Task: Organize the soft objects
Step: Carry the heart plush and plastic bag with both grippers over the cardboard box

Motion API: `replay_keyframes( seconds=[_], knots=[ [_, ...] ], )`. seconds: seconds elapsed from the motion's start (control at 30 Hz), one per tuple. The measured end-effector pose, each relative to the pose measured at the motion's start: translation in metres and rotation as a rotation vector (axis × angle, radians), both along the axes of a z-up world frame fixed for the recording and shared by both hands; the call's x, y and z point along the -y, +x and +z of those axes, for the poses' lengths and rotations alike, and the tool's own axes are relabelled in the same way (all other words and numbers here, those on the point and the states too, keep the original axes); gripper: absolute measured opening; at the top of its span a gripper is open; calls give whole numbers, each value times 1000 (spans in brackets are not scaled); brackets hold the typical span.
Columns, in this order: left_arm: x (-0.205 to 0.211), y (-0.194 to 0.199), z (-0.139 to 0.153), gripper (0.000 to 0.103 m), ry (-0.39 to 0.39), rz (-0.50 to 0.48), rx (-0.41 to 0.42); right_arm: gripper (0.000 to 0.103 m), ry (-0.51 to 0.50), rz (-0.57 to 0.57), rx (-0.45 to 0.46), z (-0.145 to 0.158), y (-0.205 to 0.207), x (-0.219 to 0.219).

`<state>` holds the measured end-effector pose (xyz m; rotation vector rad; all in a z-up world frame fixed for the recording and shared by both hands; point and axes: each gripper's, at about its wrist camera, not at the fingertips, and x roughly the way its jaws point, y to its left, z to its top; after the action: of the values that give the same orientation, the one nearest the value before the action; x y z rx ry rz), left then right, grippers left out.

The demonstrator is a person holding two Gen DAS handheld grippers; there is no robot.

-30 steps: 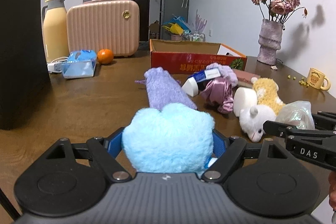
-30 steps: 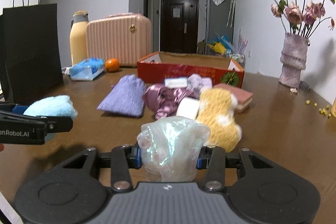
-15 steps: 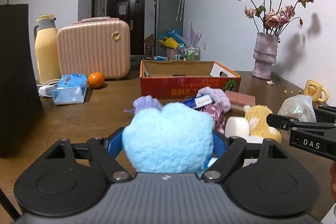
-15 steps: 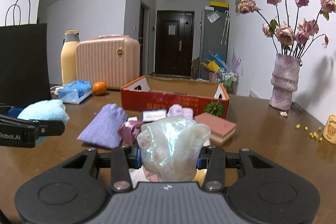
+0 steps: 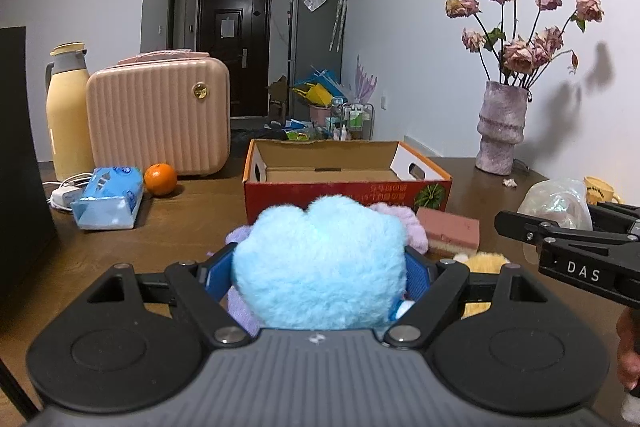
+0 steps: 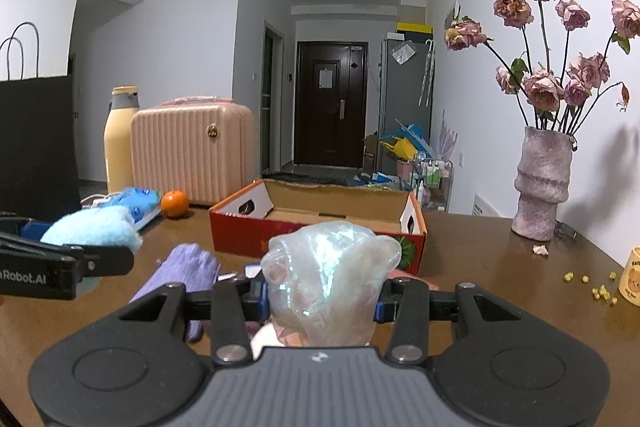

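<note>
My left gripper is shut on a fluffy light-blue plush, held above the table; the plush also shows in the right wrist view. My right gripper is shut on an iridescent translucent pouch, which also shows in the left wrist view. An open red cardboard box stands ahead of both, empty inside. Below lie a purple knit cloth, a lilac fluffy piece, a pink block and a yellow plush, partly hidden.
A pink case, yellow thermos, orange and blue tissue pack stand back left. A black bag is at far left. A vase of dried roses and a yellow mug are right.
Both grippers have risen and moved toward the red box with their loads; the pile of soft things on the table has dropped low in both views.
</note>
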<state>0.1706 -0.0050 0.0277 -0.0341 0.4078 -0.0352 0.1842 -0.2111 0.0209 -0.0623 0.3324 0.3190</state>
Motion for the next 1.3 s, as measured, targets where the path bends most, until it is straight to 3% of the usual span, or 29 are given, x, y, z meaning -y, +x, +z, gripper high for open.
replay_keyframes(
  seconds=[1.0, 1.3],
  knots=[
    [10, 128, 21, 82, -47, 30, 72, 43, 53, 19, 24, 23, 138, -15],
    [13, 169, 23, 82, -62, 39, 65, 43, 52, 21, -13, 28, 182, -11]
  ],
)
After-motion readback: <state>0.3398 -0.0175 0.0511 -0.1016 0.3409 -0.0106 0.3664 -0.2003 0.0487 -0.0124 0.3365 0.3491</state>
